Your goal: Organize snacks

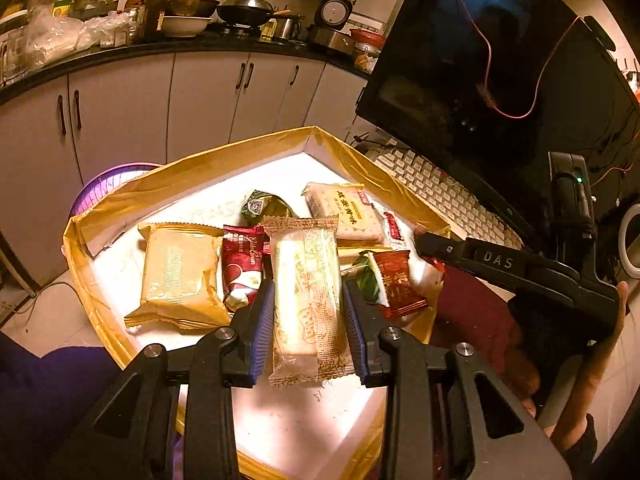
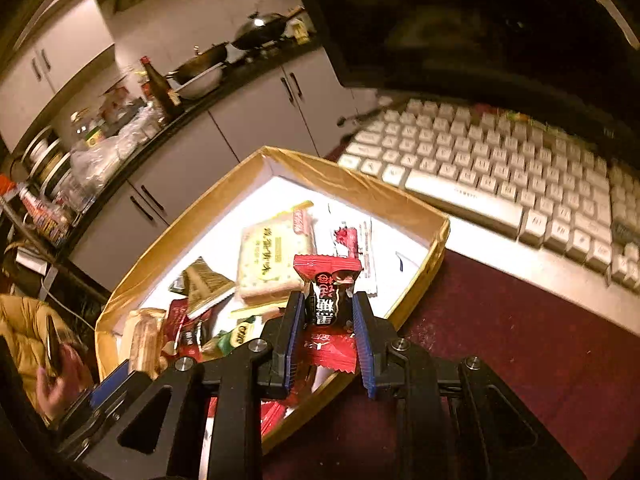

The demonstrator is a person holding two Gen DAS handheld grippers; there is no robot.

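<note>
A white box with a gold rim (image 1: 192, 162) (image 2: 360, 184) holds several wrapped snacks: a gold packet (image 1: 180, 276), a dark red one (image 1: 244, 264), a green one (image 1: 260, 206) and a cracker packet (image 1: 344, 212) (image 2: 276, 256). My left gripper (image 1: 308, 292) is shut on a long pale snack packet (image 1: 308, 320), held above the box. My right gripper (image 2: 326, 304) is shut on a small red-and-black candy (image 2: 326, 308) over the box's near right rim. In the left wrist view the right gripper (image 1: 422, 240) reaches in from the right.
A white keyboard (image 2: 480, 160) (image 1: 440, 192) and a dark monitor (image 1: 480, 60) stand right of the box on a dark red cloth (image 2: 500, 340). Behind are white cabinets (image 1: 200, 100) and a crowded kitchen counter. A purple round thing (image 1: 104, 190) sits behind the box's left side.
</note>
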